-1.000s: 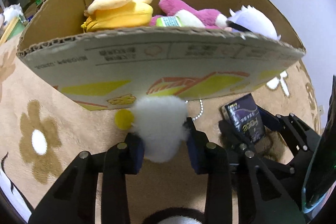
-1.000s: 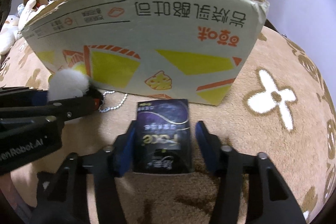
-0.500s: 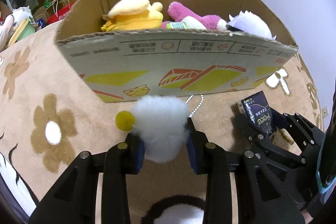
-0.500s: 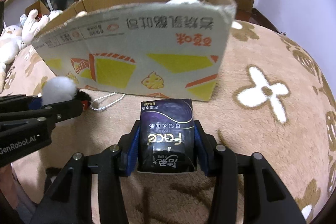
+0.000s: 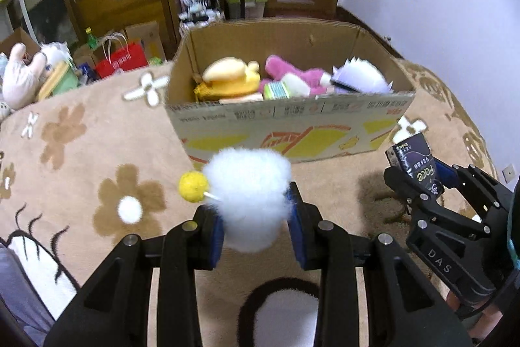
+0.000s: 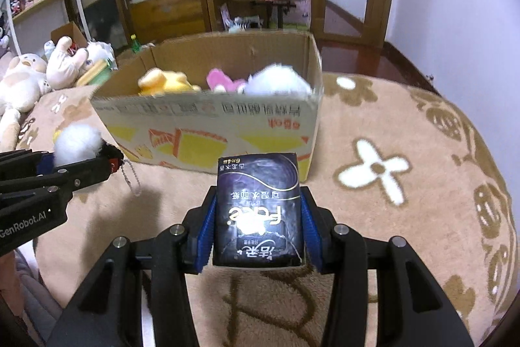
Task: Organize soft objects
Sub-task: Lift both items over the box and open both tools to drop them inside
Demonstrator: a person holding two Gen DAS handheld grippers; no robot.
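Left gripper [image 5: 256, 226] fingers clamped on white pom-pom [image 5: 250, 197], yellow ball [image 5: 193, 187] at its left side, bead chain [image 6: 131, 178] dangling; held short of box [image 5: 292, 132], above flowered blanket [image 5: 97, 152]; plush toys [image 5: 234, 80] already inside box; right gripper [image 6: 258, 236] fingers clamped on dark tissue pack [image 6: 258, 213], likewise in front of box; judgement: lift both clear of near wall, mind chain snagging rim, release over free space, not on toys' edge.
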